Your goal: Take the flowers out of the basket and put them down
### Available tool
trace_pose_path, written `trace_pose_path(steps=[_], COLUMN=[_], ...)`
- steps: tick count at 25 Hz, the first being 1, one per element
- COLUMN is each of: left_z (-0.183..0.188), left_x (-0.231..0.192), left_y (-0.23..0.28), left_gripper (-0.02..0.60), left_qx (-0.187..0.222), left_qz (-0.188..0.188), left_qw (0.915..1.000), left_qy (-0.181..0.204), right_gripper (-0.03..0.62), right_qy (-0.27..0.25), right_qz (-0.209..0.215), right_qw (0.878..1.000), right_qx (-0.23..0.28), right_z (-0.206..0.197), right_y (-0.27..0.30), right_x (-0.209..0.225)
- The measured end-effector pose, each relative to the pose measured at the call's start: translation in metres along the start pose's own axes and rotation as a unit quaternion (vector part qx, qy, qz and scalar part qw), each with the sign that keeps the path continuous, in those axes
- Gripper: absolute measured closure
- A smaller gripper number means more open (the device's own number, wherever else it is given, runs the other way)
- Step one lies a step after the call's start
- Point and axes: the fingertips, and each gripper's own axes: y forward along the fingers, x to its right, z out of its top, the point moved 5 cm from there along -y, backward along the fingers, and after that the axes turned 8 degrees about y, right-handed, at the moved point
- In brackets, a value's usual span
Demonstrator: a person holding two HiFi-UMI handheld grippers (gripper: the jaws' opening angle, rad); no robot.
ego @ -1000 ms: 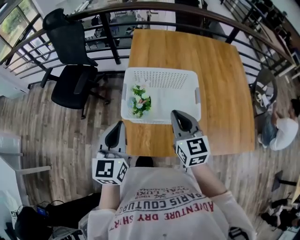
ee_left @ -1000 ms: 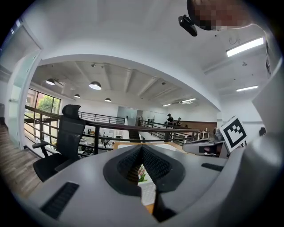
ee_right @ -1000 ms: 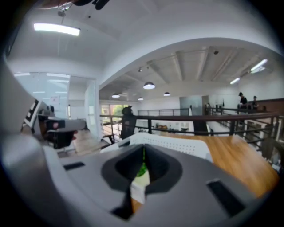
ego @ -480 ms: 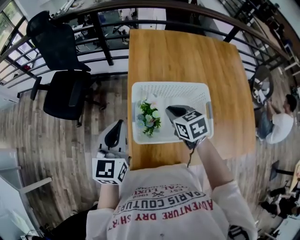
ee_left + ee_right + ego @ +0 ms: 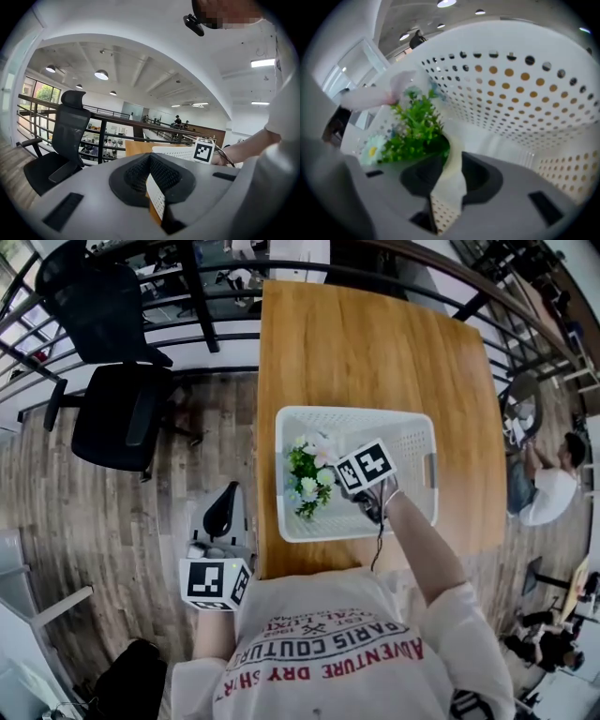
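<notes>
Right, the flowers [image 5: 309, 479] lay in the left half of the white basket [image 5: 417, 423], which sat at the near edge of the wooden desk [image 5: 375, 343]. The right gripper [image 5: 448, 157] was down inside the basket with its jaws opening. Only the basket's pale floor showed between them, and the bunch sat just ahead and to their left, not yet pinched.

The bunch looked like an artificial spray: green leaves, a small daisy, a pale pink bloom. I judged it light, springy and soft at the heads, so it would crush or shed if squeezed there. The bundled stems at its lower end looked like the firmer place to take hold.

The basket was smooth perforated plastic with rounded corners, probably slick and light enough to slide on the varnished wood.

Meanwhile the left gripper [image 5: 150, 161] hung off the desk's left side, its jaws drawn together at the tips and carrying nothing.
</notes>
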Motion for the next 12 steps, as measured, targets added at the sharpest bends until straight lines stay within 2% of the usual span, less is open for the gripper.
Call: trace_pose_path(steps=[4, 12], left_z=[-0.007, -0.015], left_x=[-0.004, -0.005], left_y=[0.003, 0.008], left_gripper=[0.556, 0.556], left_qx=[-0.011, -0.019], left_qz=[0.002, 0.000], left_qw=[0.9999, 0.9997], left_qy=[-0.011, -0.013], right_gripper=[0.459, 0.487], right_qy=[0.010, 0.082], right_qz=[0.000, 0.028], right_qw=[1.000, 0.996], right_qx=[-0.021, -0.016], right_z=[-0.001, -0.002], right_y=[0.015, 0.031], right_x=[0.001, 0.004])
